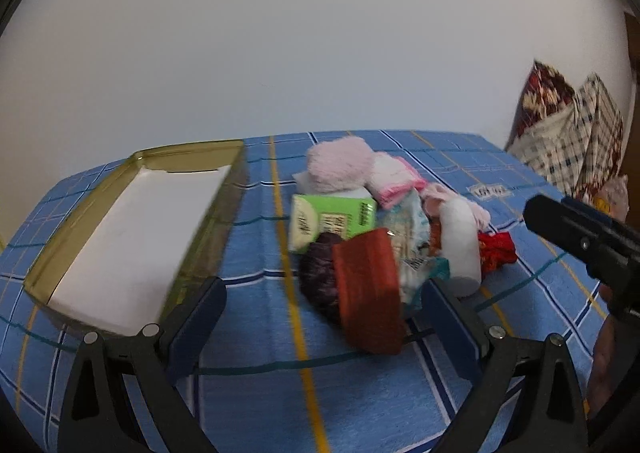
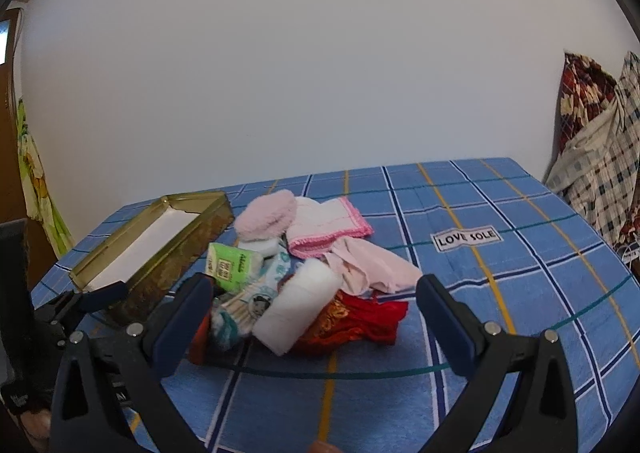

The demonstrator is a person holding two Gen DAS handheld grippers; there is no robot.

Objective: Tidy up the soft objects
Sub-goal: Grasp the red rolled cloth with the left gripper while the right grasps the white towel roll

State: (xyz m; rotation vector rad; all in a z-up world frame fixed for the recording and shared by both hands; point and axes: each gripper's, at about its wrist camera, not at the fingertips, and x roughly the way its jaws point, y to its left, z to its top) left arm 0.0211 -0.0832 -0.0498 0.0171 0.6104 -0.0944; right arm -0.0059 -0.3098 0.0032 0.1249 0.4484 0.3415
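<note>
Lying lengthwise away: gold tin [image 1: 132, 221]

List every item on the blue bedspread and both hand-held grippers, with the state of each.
Left hand-held gripper: open, empty.
Right hand-held gripper: open, empty.
Gold tin: lid off, only a white lining inside.
Green tissue pack: lying in the pile.
White roll: on its side, over the red cloth.
Pink fluffy item: at the pile's far end.
</note>
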